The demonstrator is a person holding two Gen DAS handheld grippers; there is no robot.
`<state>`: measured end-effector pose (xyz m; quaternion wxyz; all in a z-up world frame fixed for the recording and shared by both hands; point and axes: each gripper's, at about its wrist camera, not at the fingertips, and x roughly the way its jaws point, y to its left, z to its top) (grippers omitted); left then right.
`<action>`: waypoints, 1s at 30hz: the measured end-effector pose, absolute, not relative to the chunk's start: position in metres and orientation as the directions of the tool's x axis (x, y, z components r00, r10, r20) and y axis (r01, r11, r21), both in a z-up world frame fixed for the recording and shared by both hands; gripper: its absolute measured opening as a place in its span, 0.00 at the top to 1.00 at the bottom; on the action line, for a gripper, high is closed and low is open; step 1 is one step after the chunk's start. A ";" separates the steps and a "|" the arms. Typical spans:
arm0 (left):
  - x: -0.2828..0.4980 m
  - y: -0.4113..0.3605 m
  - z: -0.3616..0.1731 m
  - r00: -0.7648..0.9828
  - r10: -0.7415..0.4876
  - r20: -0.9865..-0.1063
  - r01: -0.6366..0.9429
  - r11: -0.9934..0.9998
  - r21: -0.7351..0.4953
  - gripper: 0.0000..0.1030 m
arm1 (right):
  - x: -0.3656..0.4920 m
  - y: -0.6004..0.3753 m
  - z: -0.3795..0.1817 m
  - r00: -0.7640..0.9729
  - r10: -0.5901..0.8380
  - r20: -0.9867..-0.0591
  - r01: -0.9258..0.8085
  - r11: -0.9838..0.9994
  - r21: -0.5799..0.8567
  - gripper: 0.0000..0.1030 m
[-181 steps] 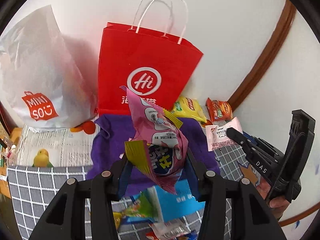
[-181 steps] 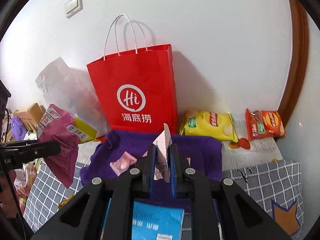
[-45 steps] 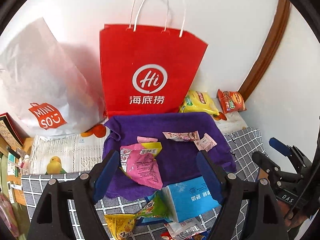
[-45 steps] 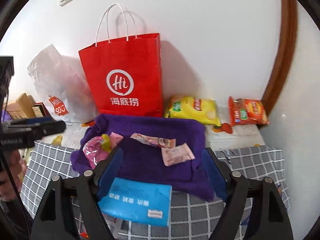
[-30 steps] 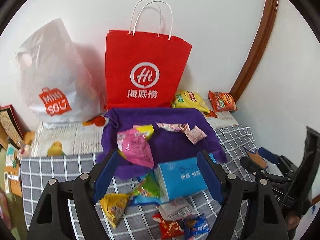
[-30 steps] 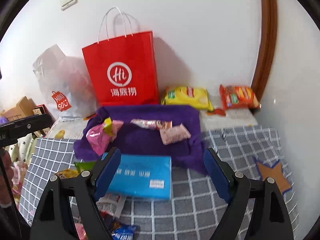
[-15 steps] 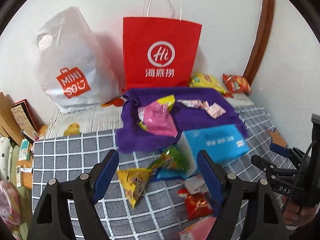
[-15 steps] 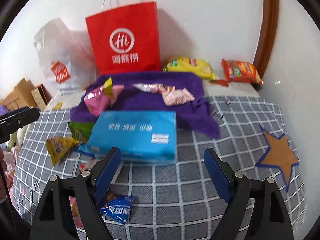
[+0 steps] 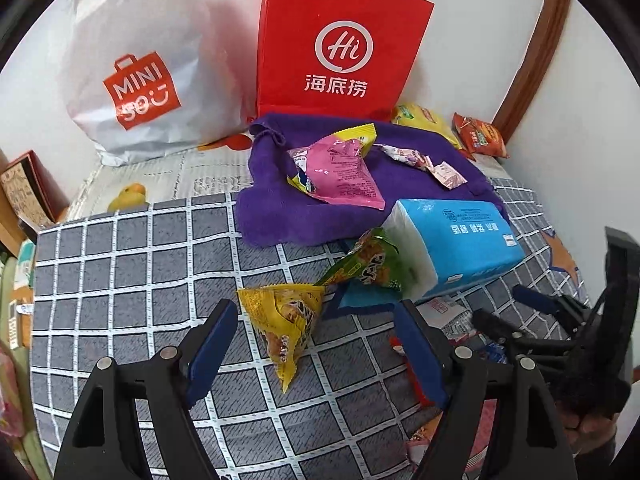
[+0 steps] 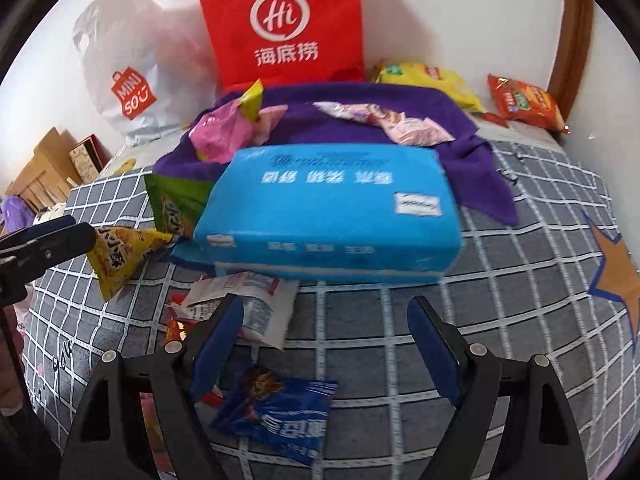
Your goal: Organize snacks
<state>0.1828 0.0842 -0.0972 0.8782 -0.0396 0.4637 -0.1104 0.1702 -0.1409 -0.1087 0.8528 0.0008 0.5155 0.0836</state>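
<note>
Blue snack packet (image 10: 280, 416) shows only right-wrist.

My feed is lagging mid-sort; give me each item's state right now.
left gripper: open, empty.
right gripper: open, empty.
pink snack bag: lying on the purple cloth.
yellow triangle snack: on the checked mat, ungripped.
blue tissue pack: flat on the mat.
red paper bag: upright against the wall.
</note>
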 end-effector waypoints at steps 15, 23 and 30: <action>0.187 0.089 -0.108 0.504 -0.308 -0.807 0.183 0.951 -0.248 0.23 | 0.176 -0.115 -0.122 0.413 0.233 -0.880 -0.211 0.965 0.156 0.44; 0.187 0.089 -0.110 0.495 -0.321 -0.808 0.193 0.947 -0.259 0.23 | 0.173 -0.108 -0.120 0.407 0.285 -0.868 -0.257 0.947 0.191 0.73; 0.186 0.087 -0.110 0.488 -0.335 -0.806 0.204 0.942 -0.268 0.23 | 0.170 -0.107 -0.118 0.433 0.267 -0.861 -0.270 0.950 0.158 0.83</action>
